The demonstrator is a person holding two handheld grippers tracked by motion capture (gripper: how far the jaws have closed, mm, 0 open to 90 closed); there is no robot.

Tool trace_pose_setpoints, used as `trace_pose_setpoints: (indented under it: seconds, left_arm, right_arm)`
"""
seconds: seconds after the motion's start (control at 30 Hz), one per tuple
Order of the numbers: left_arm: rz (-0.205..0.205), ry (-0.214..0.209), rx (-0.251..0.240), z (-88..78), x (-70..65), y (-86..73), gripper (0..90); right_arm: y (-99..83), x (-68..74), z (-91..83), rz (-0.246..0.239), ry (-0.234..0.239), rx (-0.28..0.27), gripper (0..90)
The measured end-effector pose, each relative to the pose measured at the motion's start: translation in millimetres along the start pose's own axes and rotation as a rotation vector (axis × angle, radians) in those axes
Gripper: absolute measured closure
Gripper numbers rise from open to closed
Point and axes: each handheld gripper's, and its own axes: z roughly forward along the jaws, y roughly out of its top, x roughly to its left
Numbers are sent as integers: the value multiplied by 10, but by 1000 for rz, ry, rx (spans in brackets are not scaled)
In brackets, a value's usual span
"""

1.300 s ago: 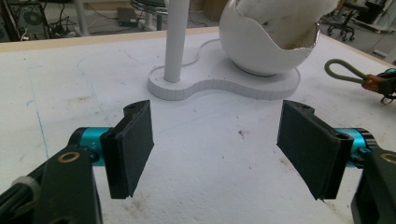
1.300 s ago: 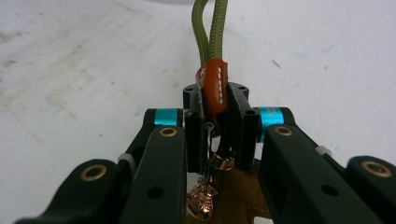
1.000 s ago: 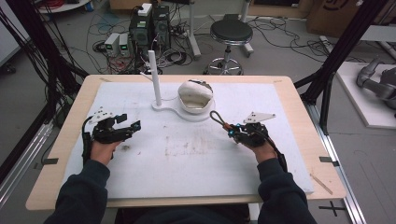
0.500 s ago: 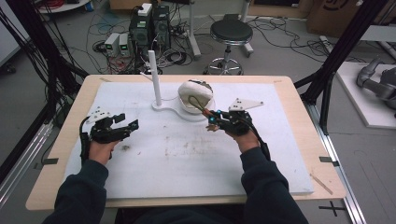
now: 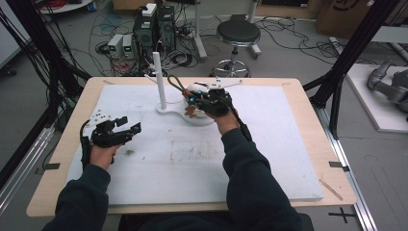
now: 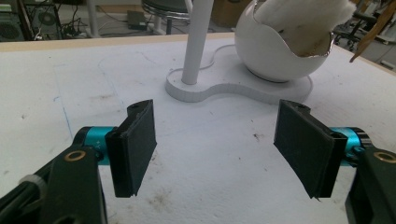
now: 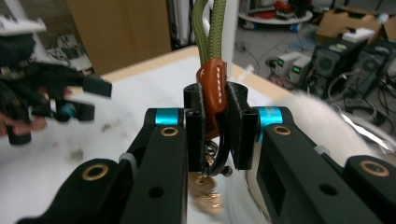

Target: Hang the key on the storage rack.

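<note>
My right gripper (image 5: 191,99) is shut on the brown leather tab (image 7: 212,88) of a key strap. Its olive cord loop (image 5: 175,83) rises toward the white post (image 5: 159,77), and a metal ring with brass pieces (image 7: 205,186) hangs below the jaws. This gripper is held over the white egg-shaped bowl (image 6: 280,51), which is lined with white fluff (image 6: 303,18) and shares the post's flat white base (image 6: 224,88). My left gripper (image 5: 118,132) rests low at the left of the table. It stands open (image 6: 215,144) with nothing between its pads and faces the post.
A white mat (image 5: 269,154) covers the wooden table (image 5: 312,110), with dirty smudges (image 5: 129,152) near its middle. Behind the table stand a black stool (image 5: 237,33), computers (image 5: 156,26) and cables on the floor. Black frame legs (image 5: 337,86) rise at both sides.
My right gripper has carried the key strap left and away from the person, from the mat's right half to above the bowl beside the post. The left gripper has barely moved.
</note>
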Motion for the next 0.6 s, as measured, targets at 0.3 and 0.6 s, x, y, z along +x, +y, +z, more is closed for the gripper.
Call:
trace_pose_setpoints:
  seconds: [0.3, 0.6]
  left_arm:
    - [-5, 4, -3, -22, 25, 1, 293]
    - [-4, 0, -1, -19, 25, 0, 293]
  right_arm:
    - [245, 133, 357, -20, 35, -2, 798]
    - [197, 78, 637, 5, -60, 83, 798]
